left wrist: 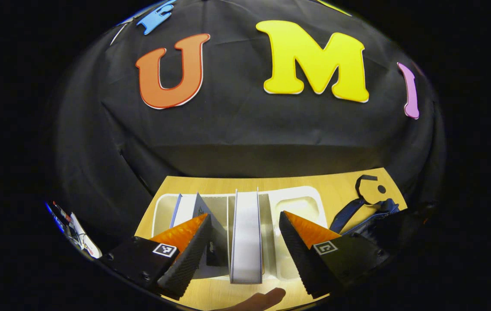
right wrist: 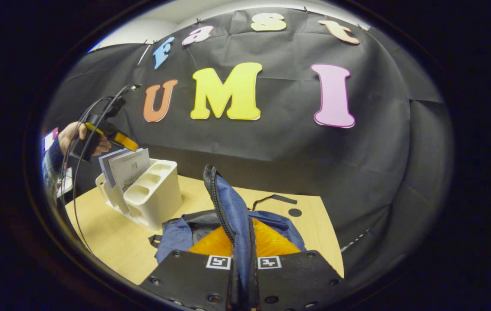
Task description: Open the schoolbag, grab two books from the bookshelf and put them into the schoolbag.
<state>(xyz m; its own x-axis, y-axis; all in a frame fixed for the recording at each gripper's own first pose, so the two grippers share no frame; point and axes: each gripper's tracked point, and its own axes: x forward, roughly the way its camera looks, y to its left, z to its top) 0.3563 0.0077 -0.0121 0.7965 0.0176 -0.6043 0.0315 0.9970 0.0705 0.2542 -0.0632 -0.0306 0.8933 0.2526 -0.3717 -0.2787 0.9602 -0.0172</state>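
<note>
Left hand-held gripper (left wrist: 245, 255), spread, straddles an upright book (left wrist: 246, 233) in the bookshelf (left wrist: 301, 196), spine apparently toward it; right hand-held gripper (right wrist: 241, 276) pinches the schoolbag (right wrist: 228, 207) flap.

Matt wood table (right wrist: 111, 237); smooth white plastic bookshelf (right wrist: 159, 198); blue cloth schoolbag (right wrist: 232, 211); paper books (right wrist: 129, 168).

In the right gripper view, the right gripper's (right wrist: 241, 259) fingertips are hidden behind the schoolbag (right wrist: 232, 220) flap, and the view's lower edge cuts off its body. In the left gripper view, the left gripper (left wrist: 245, 242) covers the lower part of the leaning book (left wrist: 200, 216), and the schoolbag (left wrist: 370, 216) is mostly in shadow.
</note>
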